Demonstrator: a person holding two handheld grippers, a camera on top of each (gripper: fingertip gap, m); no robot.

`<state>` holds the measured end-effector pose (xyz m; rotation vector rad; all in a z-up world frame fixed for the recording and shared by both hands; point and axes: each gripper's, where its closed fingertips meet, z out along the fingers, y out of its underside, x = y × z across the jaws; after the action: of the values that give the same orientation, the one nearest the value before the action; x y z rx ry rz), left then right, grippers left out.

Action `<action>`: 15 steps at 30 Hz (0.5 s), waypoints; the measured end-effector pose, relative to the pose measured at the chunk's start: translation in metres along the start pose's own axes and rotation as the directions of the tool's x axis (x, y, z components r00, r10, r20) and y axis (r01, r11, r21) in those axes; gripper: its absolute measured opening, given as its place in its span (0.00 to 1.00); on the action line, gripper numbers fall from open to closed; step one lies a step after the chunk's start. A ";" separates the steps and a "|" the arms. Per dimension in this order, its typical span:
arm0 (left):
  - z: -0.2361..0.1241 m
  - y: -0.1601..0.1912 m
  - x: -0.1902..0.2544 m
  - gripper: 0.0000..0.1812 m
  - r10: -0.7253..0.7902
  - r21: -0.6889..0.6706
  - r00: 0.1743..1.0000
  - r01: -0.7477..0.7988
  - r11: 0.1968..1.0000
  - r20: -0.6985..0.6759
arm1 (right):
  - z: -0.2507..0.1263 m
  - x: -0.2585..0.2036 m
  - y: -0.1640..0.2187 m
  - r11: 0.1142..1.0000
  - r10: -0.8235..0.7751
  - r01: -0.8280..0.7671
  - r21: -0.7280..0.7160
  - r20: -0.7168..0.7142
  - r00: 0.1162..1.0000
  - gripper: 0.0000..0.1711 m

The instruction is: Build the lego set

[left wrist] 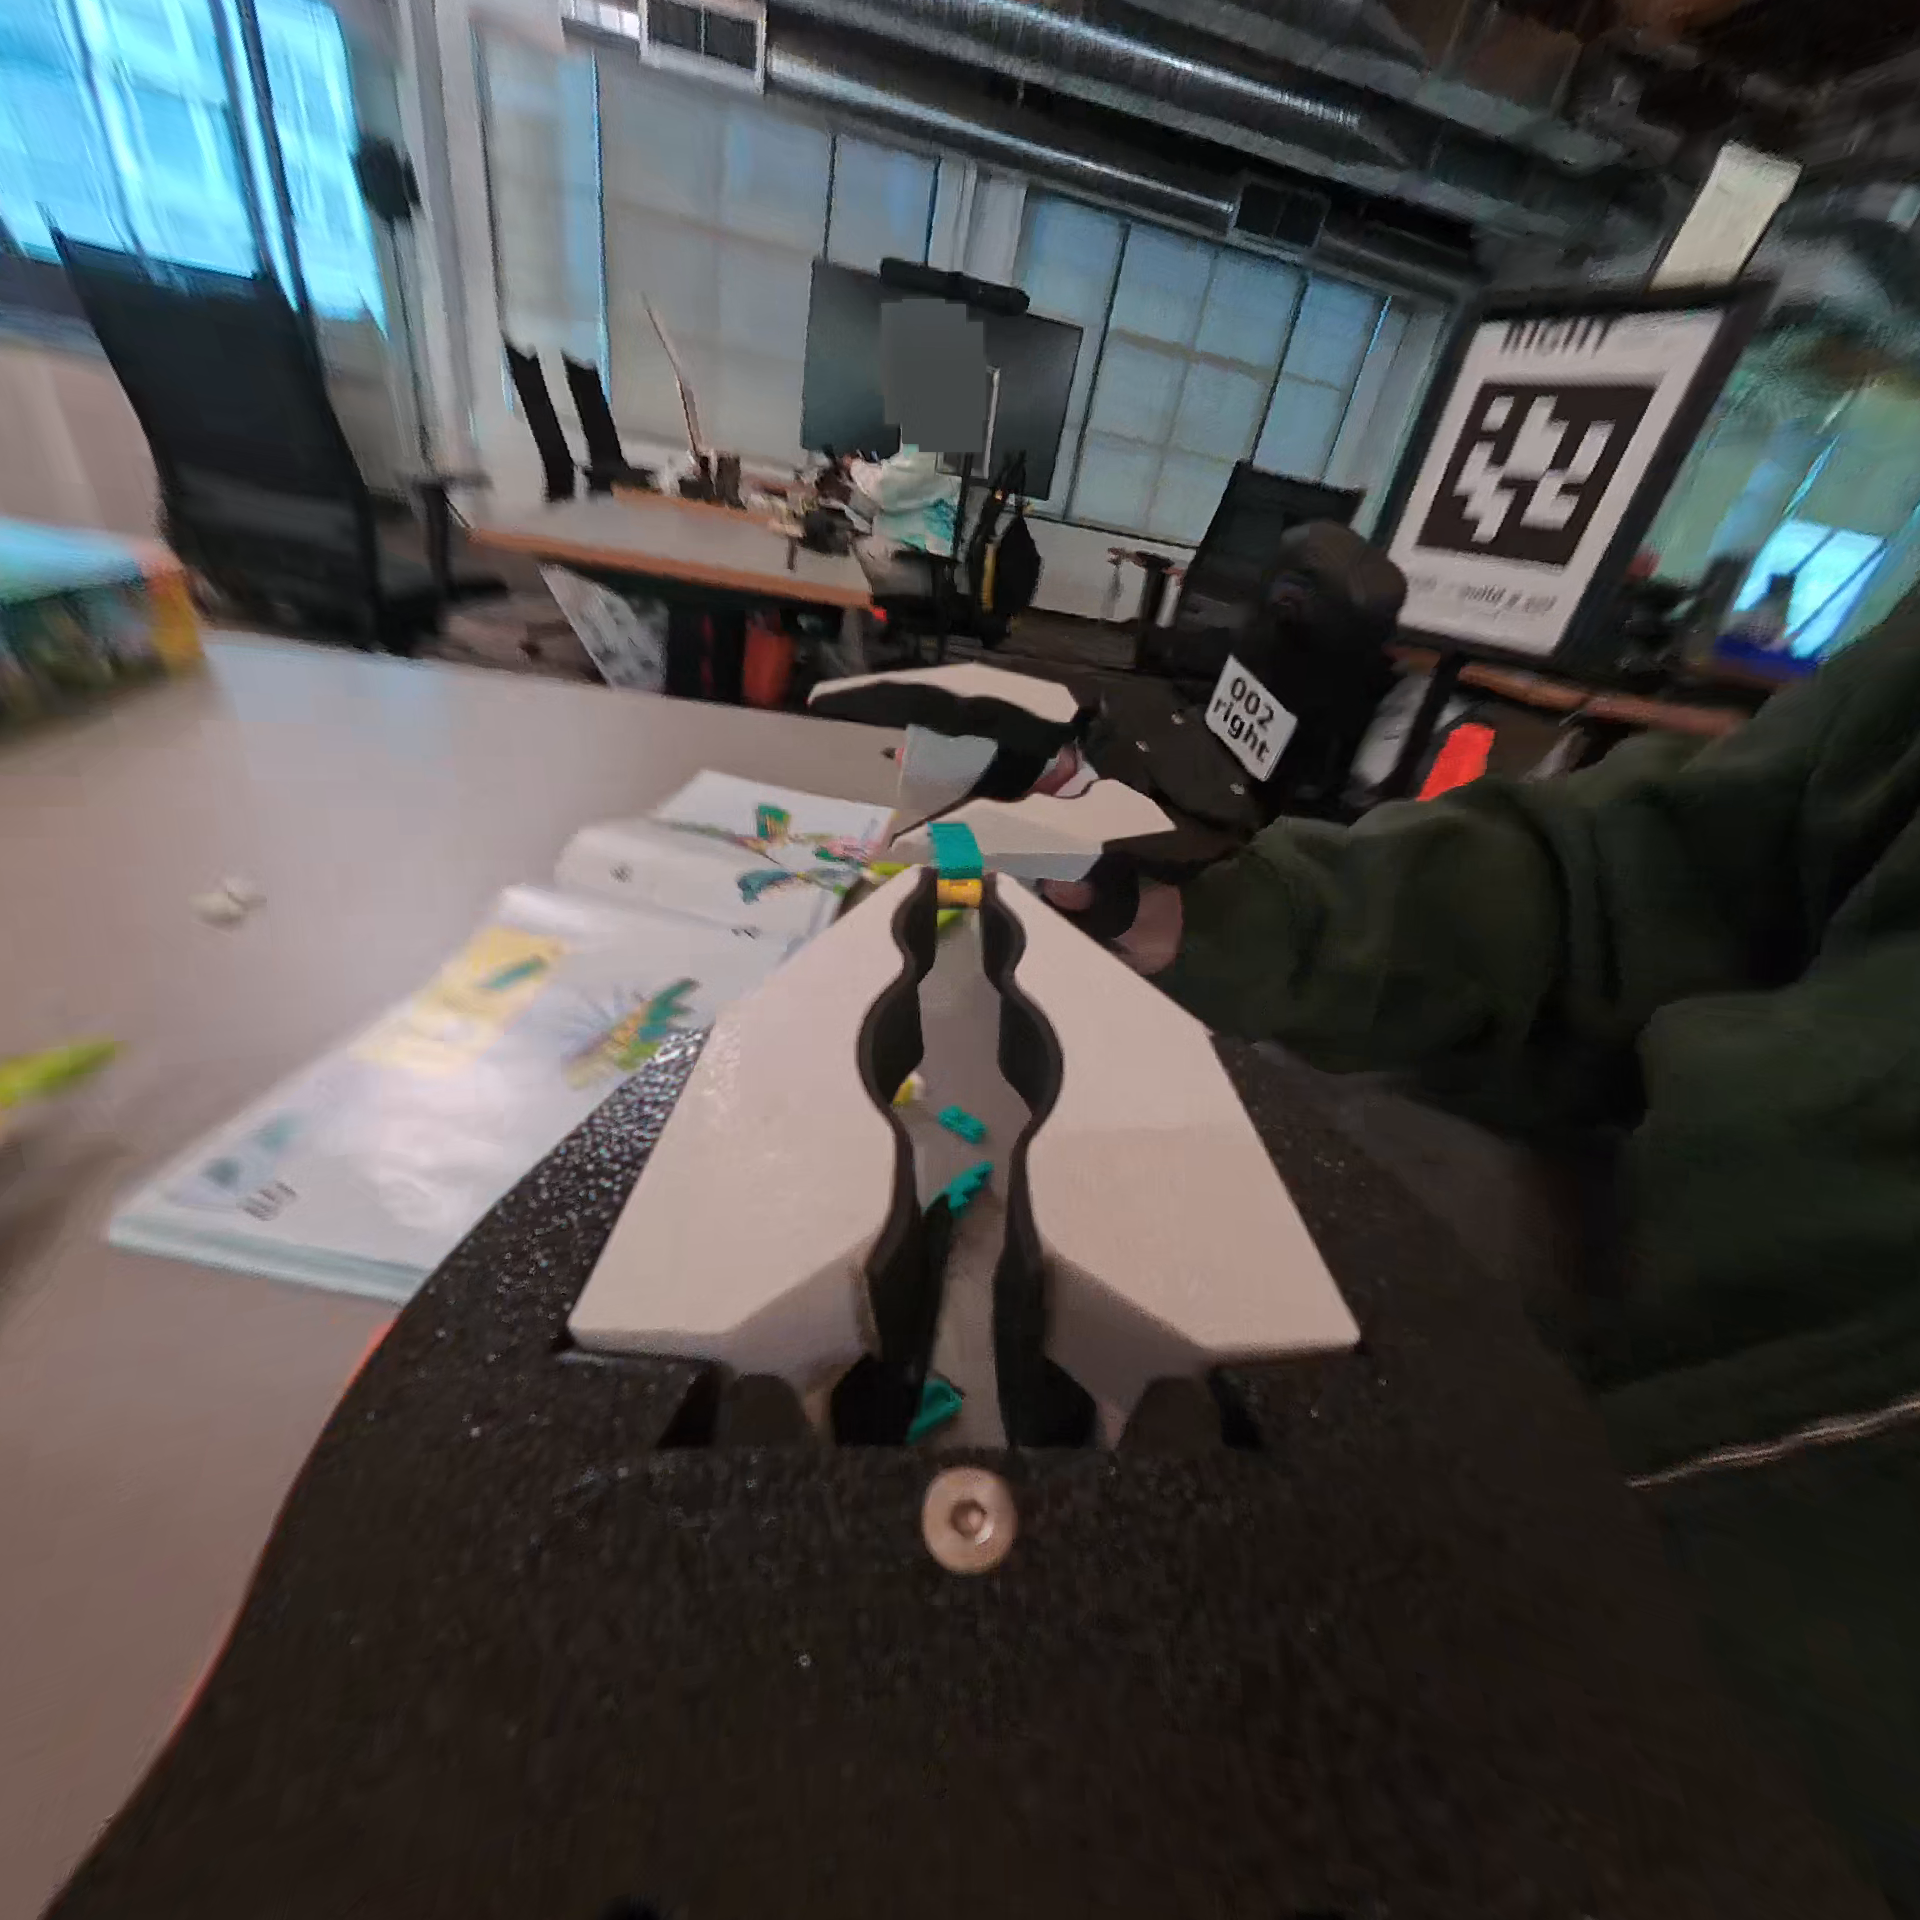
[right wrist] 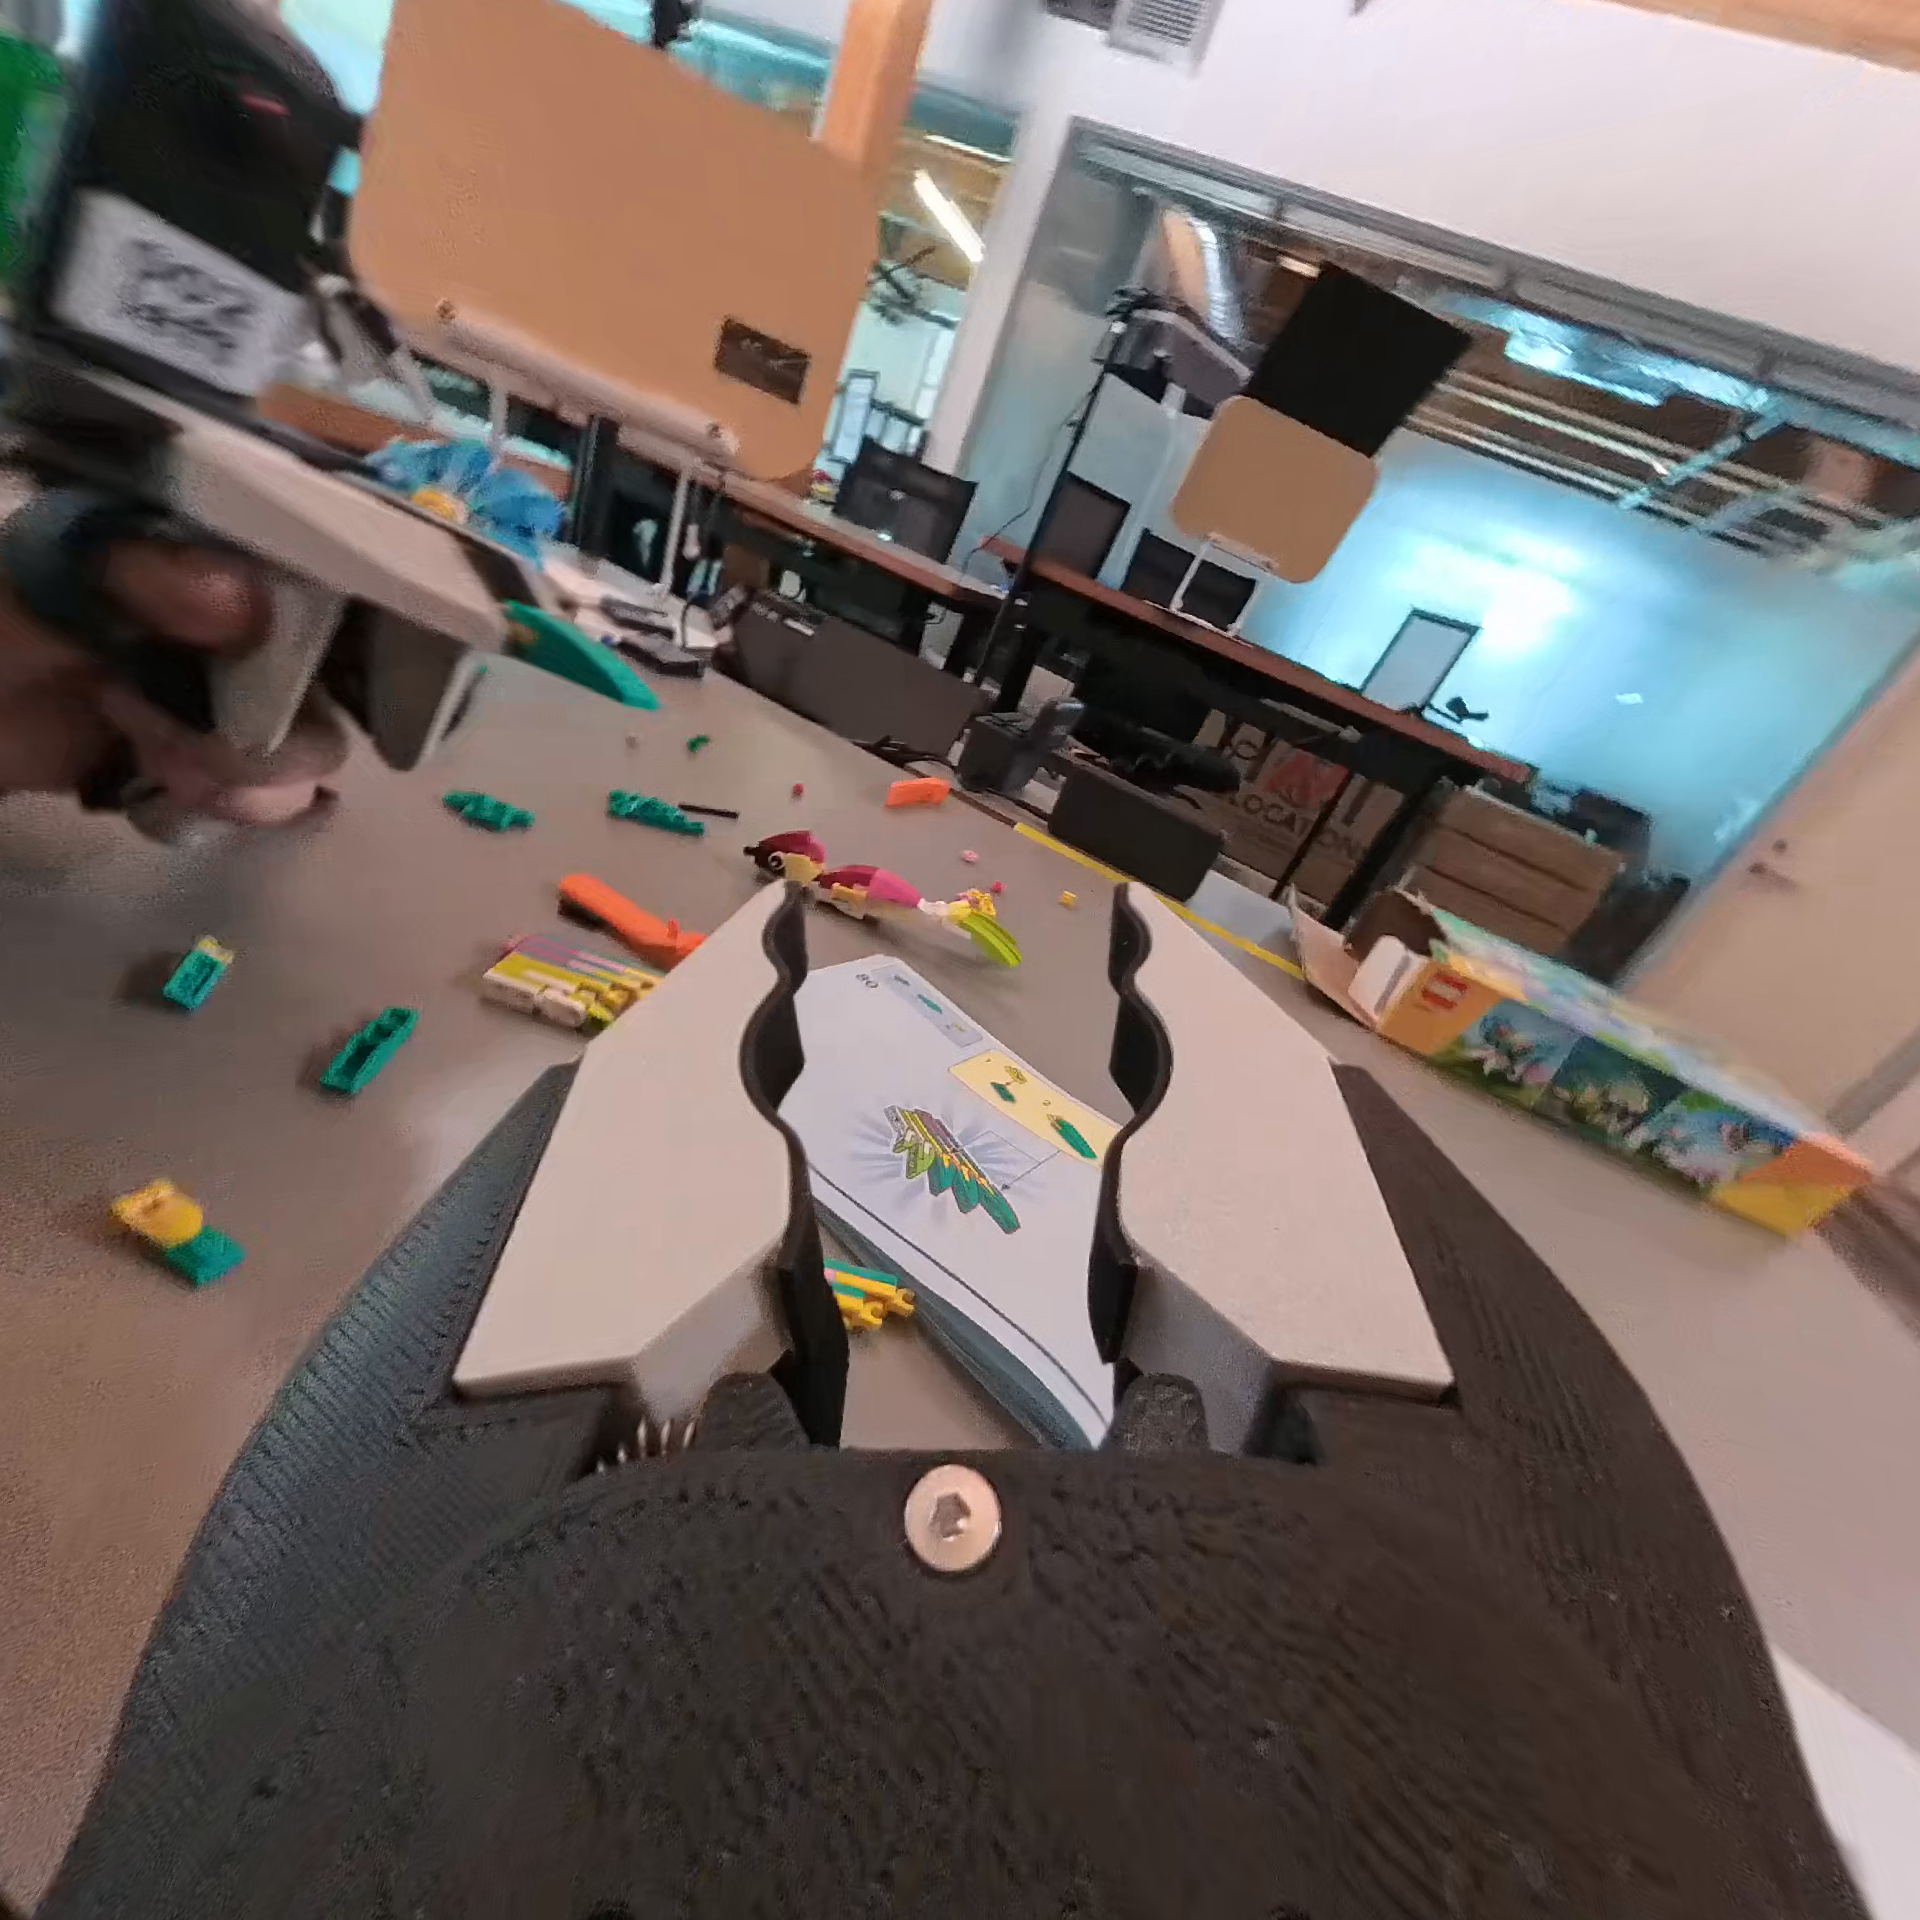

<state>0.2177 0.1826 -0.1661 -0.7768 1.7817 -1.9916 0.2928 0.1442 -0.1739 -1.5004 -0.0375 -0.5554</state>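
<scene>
In the right wrist view, loose pieces litter the grey table (right wrist: 312,1382) at the left of the frame: a yellow-and-teal block pair (right wrist: 179,1230) at lower left, small teal ribbed bricks (right wrist: 369,1049) above it, an orange curved piece (right wrist: 623,920) and a striped pale-yellow-and-pink plate stack (right wrist: 566,982) nearer the middle. Past them, at centre, lies a small built bird in magenta and lime (right wrist: 883,894). At upper left the left claw (right wrist: 499,629) reaches in from the edge, a bare-fingered hand (right wrist: 135,665) behind it; its grey fingers are pinched together on a teal curved lego piece (right wrist: 582,652) that sticks out past the tips, raised above the table.

The right claw (right wrist: 951,914) fills the lower centre of its own view, tilted down over the open white instruction booklet (right wrist: 956,1122); its jaws stand wide apart with nothing between them. At the right edge lies a torn-open colourful cardboard box (right wrist: 1579,1070).

In the left wrist view the booklet (left wrist: 468,1070) lies at left of centre, the closed claw (left wrist: 958,883) in the middle with the teal piece and a small yellow part (left wrist: 958,890) at its tips, and the right claw (left wrist: 935,748) comes in from the right on a dark green sleeve (left wrist: 1455,935).
</scene>
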 end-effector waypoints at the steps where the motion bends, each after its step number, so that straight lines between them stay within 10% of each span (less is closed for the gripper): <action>1: 0.000 -0.002 0.003 0.03 0.115 -0.003 0.993 -0.115 0.993 0.024 | 0.001 0.004 0.002 0.999 0.034 -0.034 0.003 -0.016 0.999 0.34; 6: -0.001 -0.007 0.012 0.03 0.570 -0.114 0.804 -0.558 0.822 0.171 | -0.001 0.013 0.004 0.995 0.099 -0.098 0.022 -0.052 0.994 0.34; 15: -0.069 0.039 0.019 0.03 0.226 -0.434 0.897 -0.043 0.900 0.379 | -0.001 0.011 0.002 0.993 0.113 -0.112 0.036 -0.021 0.993 0.31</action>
<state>0.1570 0.2199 -0.2050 -1.0796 1.9391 -1.2338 0.3026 0.1393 -0.1718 -1.4522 0.0553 -0.4789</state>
